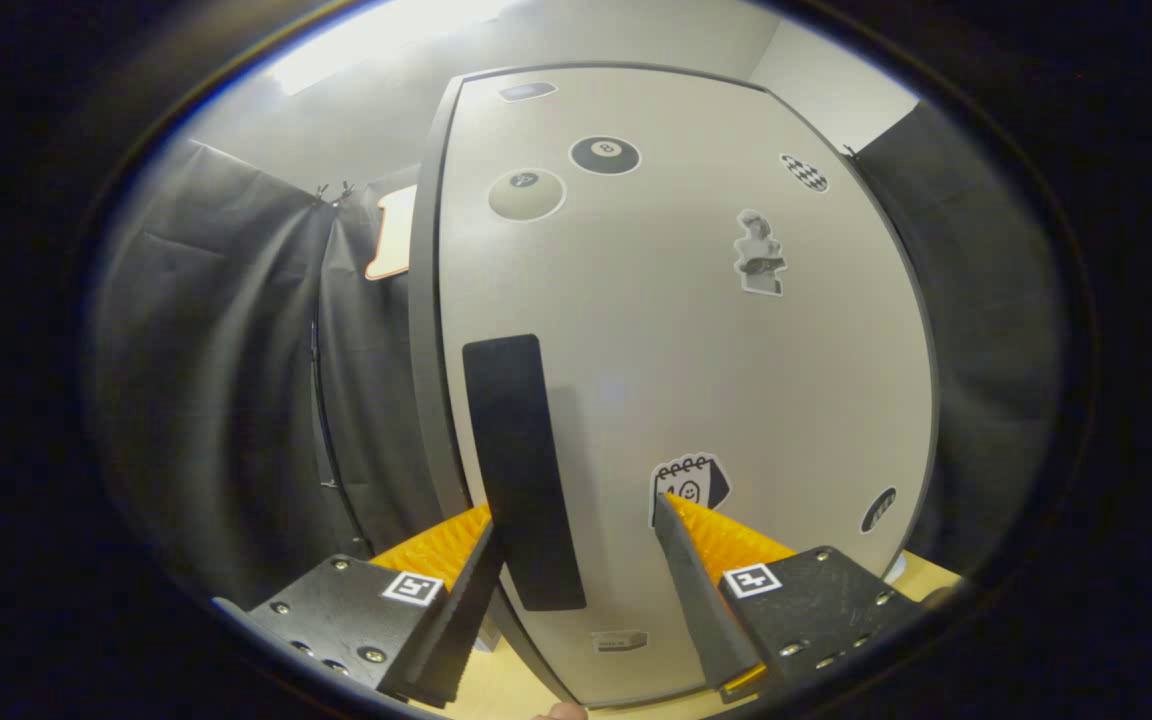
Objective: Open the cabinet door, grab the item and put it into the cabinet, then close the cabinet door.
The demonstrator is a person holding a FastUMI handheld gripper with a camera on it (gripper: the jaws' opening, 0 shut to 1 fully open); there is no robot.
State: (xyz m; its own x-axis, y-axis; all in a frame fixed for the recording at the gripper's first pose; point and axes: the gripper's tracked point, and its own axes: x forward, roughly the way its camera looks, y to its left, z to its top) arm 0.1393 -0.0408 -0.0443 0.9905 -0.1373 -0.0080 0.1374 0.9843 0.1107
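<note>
Cabinet door: pale grey panel, upright, long axis vertical, its face turned squarely toward the gripper. It appears shut against the cabinet body, though the dark left edge makes that hard to confirm.

Handle strip: black, narrow, vertical, set near the door's left edge and running down toward its lower corner.

Stickers on the door: two billiard balls near the top edge, a bust figure toward the right, a notepad character low in the middle, small ovals near the corners.

Gripper: fingers spread apart, clamped on nothing. The left fingertip lies at the handle strip's left side; the right fingertip sits over the notepad sticker. The door stands just ahead of both, the strip's lower part between them.

Desk: light wood, under the door's bottom edge.

Booth cloth: dark, hanging on both sides.
</note>
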